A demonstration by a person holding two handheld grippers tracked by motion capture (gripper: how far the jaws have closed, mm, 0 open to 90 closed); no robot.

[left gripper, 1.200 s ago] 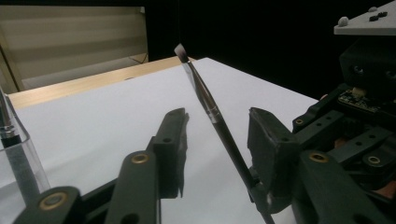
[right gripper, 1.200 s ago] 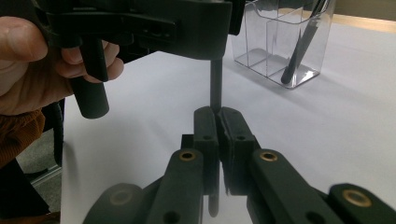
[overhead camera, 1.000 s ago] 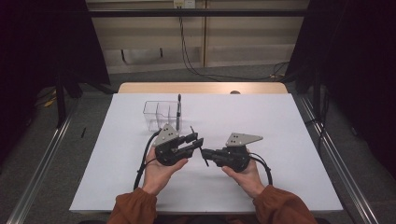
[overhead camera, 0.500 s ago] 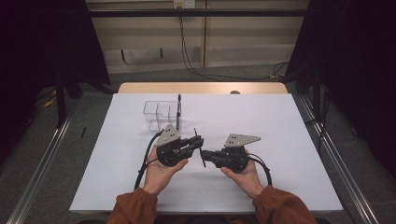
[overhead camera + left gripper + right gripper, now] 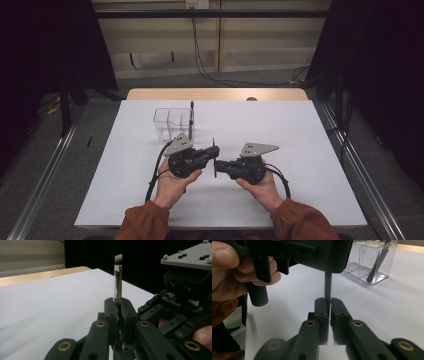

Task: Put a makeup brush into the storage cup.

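A thin makeup brush [image 5: 214, 147] stands upright between my two grippers above the white table cover, its bristle tip up [image 5: 118, 282]. My left gripper [image 5: 214, 154] is shut on the middle of the brush; its jaws have just been closing on it [image 5: 119, 302]. Facing it from the right, my right gripper [image 5: 218, 165] pinches the lower end of the dark handle [image 5: 328, 286] at its pad tips [image 5: 328, 302]. Its jaws have just been opening a little, but they still touch the handle.
A clear plastic organizer [image 5: 172, 125] with compartments stands just behind the left hand, and a dark brush [image 5: 191, 112] leans in its right compartment [image 5: 372, 260]. The white cover [image 5: 300, 130] stretches to the wooden far edge [image 5: 215, 94]. Metal rails run along both sides.
The left jaws have closed onto the brush. The brush, tilted a second ago, now stands nearly upright between the grippers. Both hands have stayed in place.
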